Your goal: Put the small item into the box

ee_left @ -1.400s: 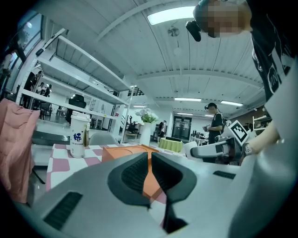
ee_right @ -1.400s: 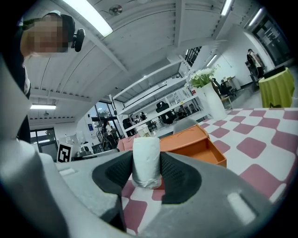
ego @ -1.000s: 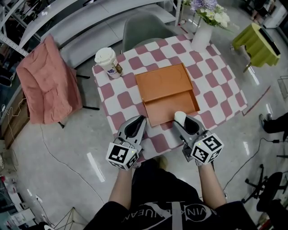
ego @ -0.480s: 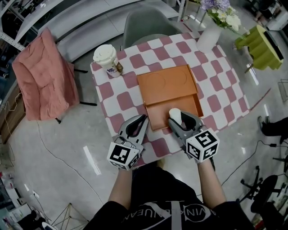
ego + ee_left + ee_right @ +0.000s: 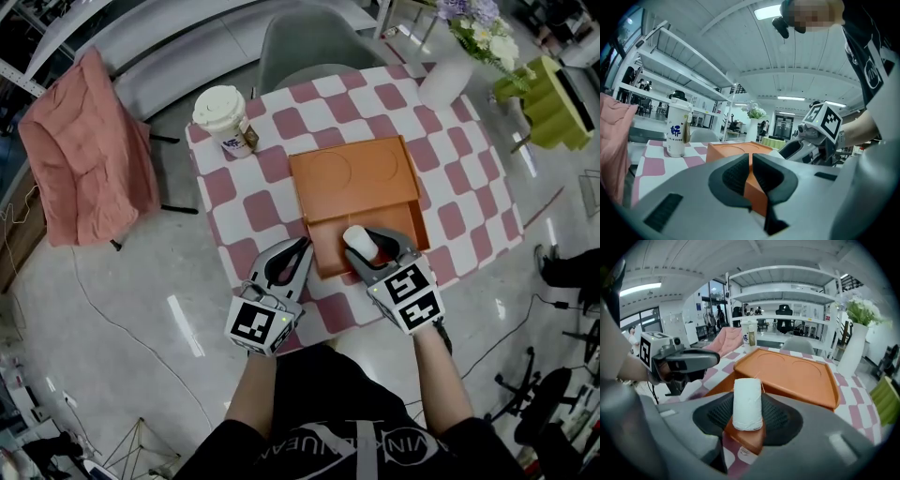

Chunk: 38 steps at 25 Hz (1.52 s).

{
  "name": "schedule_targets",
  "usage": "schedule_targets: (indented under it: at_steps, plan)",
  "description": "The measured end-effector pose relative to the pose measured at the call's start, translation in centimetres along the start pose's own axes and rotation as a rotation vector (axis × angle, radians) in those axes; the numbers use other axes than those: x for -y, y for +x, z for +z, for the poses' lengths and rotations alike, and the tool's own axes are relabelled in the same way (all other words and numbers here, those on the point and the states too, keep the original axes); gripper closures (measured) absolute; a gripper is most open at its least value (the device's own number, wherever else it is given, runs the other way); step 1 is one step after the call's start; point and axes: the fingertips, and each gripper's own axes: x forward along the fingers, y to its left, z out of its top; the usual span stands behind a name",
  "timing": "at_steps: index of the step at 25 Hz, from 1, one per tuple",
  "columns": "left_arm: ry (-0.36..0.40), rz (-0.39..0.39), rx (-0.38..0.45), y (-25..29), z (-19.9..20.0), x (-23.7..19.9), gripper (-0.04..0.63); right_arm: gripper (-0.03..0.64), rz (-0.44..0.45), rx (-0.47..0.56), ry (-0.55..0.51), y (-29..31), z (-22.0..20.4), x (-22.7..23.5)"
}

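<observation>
Small white roll (image 5: 747, 404) is pinched upright between the jaws of the right gripper (image 5: 364, 251). It is held over the open near section of the orange box (image 5: 352, 173), just inside the front edge. Contact with the box floor cannot be determined. Left gripper (image 5: 292, 258) is held by the box's near-left corner, jaws pressed nearly together, nothing gripped.
</observation>
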Motion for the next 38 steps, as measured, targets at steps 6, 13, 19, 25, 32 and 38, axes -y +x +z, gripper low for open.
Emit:
schedule_targets:
  at_steps: [6, 13, 19, 25, 32, 38]
  plan:
    - [0.026, -0.024, -0.026, 0.4, -0.9, 0.2, 0.571, 0.439, 0.015, -0.139, -0.129, 1.7, -0.8, -0.2]
    - [0.009, -0.015, -0.060, 0.1, -2.1, -0.9, 0.571, 0.439, 0.065, -0.235, -0.212, 3.6, -1.4, -0.6]
    - [-0.004, -0.001, -0.047, 0.0, -1.9, -1.9, 0.571, 0.439, 0.110, -0.291, -0.258, 4.8, -1.9, -1.3]
    - [-0.012, 0.005, -0.024, -0.3, -1.6, -2.5, 0.571, 0.439, 0.142, -0.319, -0.272, 5.6, -2.3, -1.8]
    - [-0.021, 0.019, -0.028, -0.7, -1.7, -3.3, 0.571, 0.439, 0.162, -0.318, -0.269, 6.1, -2.2, -2.3]
    - [-0.023, 0.015, -0.006, -0.9, -1.1, -3.4, 0.571, 0.439, 0.178, -0.305, -0.251, 6.1, -1.9, -2.8]
